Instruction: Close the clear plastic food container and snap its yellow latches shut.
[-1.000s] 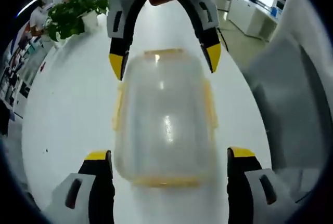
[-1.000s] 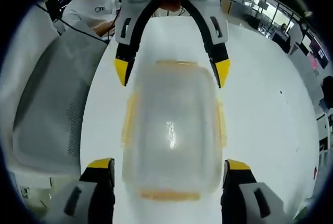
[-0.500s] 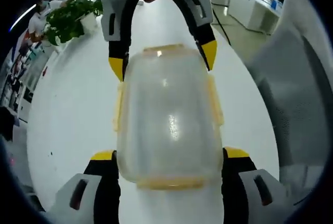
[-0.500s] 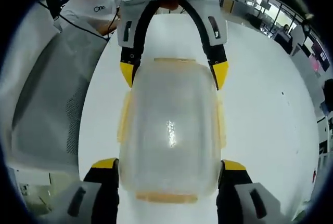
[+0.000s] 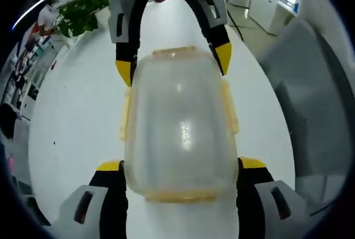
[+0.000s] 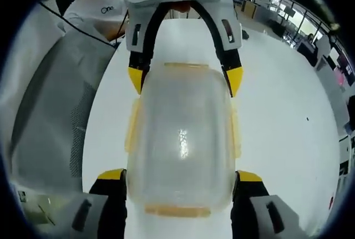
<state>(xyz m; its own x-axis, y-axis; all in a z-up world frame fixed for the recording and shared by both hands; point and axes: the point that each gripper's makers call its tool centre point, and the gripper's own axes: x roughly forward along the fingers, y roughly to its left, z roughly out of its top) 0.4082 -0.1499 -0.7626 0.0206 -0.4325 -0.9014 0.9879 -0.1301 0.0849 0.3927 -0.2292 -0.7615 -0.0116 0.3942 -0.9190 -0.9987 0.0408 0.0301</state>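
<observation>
Since the earlier frames, little is changed about the clear container [image 5: 178, 133], which was drawn in between both pairs of jaws and is now bracketed at each end on the white table [image 5: 72, 122]. Its lid is seen seated on top, with yellow latches [image 5: 228, 111] lying along the long sides and short ends; whether any is snapped cannot be told. The left gripper [image 5: 178, 181] is set with its jaws spread about as wide as the near end, yellow tips just beside or touching the corners, and the right gripper [image 6: 178, 186] is placed likewise at the opposite end. Nothing can be made out inside, so the box is judged light, thin-walled, smooth and slippery; it is best pinched at the stiff rim corners, and the latches pressed flat against the walls.
</observation>
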